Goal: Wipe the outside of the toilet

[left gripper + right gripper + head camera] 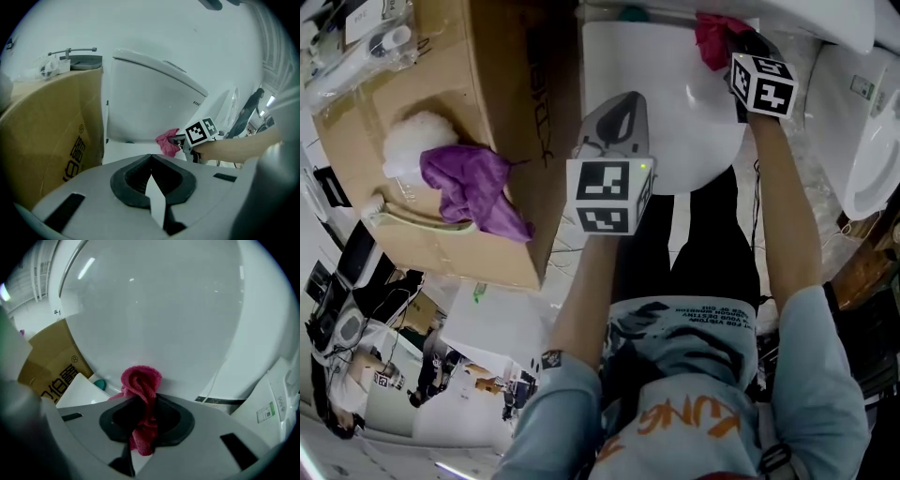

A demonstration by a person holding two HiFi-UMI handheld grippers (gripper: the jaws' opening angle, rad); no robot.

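Left hand-held gripper (152, 157) closed, empty; right hand-held gripper (143, 398) pinching one pink cloth (140, 378) against toilet (154, 310).

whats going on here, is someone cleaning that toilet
Yes, a person is wiping it. The right hand-held gripper is shut on a pink cloth, held against the white toilet behind its closed lid. The left hand-held gripper is shut and empty, over the lid. A purple cloth lies on the cardboard box alongside.

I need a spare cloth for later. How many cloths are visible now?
2. A red cloth is clamped in the right gripper, at the toilet. A purple cloth lies on the cardboard box. Others may be hidden.
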